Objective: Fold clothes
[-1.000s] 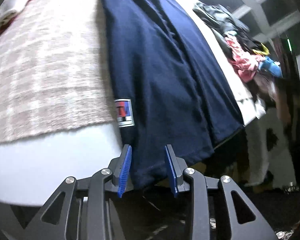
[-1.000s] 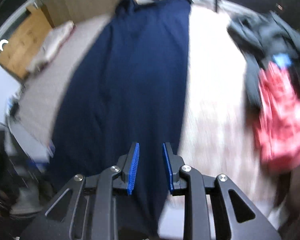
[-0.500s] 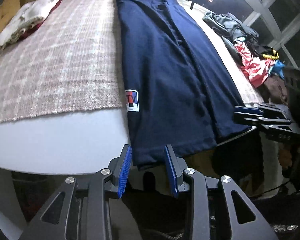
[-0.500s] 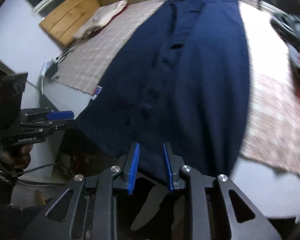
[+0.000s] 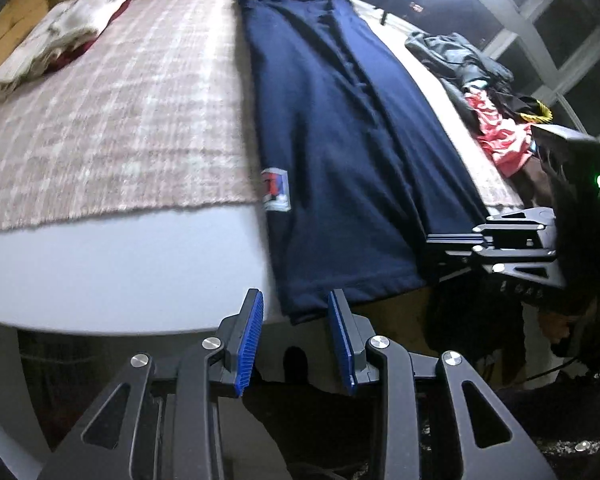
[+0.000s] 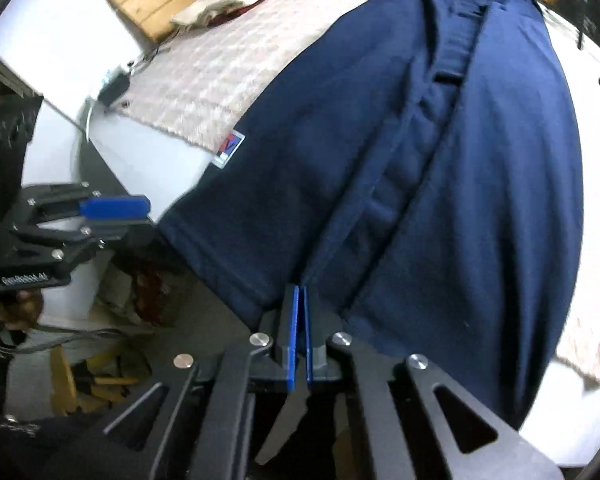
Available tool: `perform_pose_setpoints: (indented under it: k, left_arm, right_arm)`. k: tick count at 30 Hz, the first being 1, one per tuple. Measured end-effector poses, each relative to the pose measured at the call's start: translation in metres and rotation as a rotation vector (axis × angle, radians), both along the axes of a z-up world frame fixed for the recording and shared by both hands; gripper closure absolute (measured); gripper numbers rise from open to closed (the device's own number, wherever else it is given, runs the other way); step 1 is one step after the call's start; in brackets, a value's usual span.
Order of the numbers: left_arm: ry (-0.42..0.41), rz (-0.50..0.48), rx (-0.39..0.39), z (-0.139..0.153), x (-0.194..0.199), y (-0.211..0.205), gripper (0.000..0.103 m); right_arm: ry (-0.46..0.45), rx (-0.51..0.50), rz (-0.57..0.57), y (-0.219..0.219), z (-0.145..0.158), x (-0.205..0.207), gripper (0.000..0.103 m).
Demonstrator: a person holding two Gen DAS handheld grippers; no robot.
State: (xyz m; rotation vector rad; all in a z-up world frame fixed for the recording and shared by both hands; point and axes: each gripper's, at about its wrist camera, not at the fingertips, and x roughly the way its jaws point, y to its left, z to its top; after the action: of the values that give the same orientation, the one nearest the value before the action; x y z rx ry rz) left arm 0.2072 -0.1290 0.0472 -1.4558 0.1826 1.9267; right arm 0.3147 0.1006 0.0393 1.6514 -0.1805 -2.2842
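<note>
Your navy garment (image 5: 340, 152) lies lengthwise across the checked blanket (image 5: 112, 120) and white tabletop (image 5: 120, 264), hem hanging over the near edge at lower centre. You appear to be gripping the hem to fold. Your right hand-held gripper (image 6: 299, 312) is pressed together, pinching the hem; your left hand-held gripper (image 5: 296, 316) stands spread around the hem corner and needs closing next.

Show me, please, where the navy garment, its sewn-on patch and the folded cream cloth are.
navy garment (image 5: 340, 152): left wrist view, middle of its body.
patch (image 5: 275, 189): left wrist view, centre of the label.
folded cream cloth (image 5: 66, 28): left wrist view, its top surface.
</note>
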Motion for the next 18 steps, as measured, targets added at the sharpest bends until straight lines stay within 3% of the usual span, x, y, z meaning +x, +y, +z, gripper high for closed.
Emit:
perform_pose_setpoints:
  k: [5, 6, 9, 13, 15, 18]
  left_arm:
    - [0.017, -0.033, -0.002, -0.001, -0.005, 0.016, 0.070]
    - [0.018, -0.039, -0.003, -0.002, -0.007, 0.020, 0.070]
    - [0.003, -0.022, -0.082, -0.020, -0.015, 0.029, 0.072]
    - [0.035, -0.048, -0.116, -0.016, -0.010, 0.037, 0.074]
    - [0.051, -0.071, -0.129, -0.014, -0.005, 0.041, 0.089]
    - [0.037, -0.077, -0.117, -0.010, -0.004, 0.041, 0.098]
  right_arm:
    - [-0.037, -0.008, -0.014, 0.007, -0.004, -0.002, 0.100]
    - [-0.042, -0.026, -0.010, 0.005, -0.005, -0.003, 0.098]
    - [-0.046, -0.031, -0.017, 0.001, -0.003, -0.004, 0.079]
    - [0.003, 0.001, -0.052, 0.007, 0.005, 0.005, 0.079]
    - [0.030, 0.009, -0.138, 0.031, 0.013, 0.015, 0.079]
    - [0.065, 0.041, -0.301, 0.074, 0.023, 0.032, 0.078]
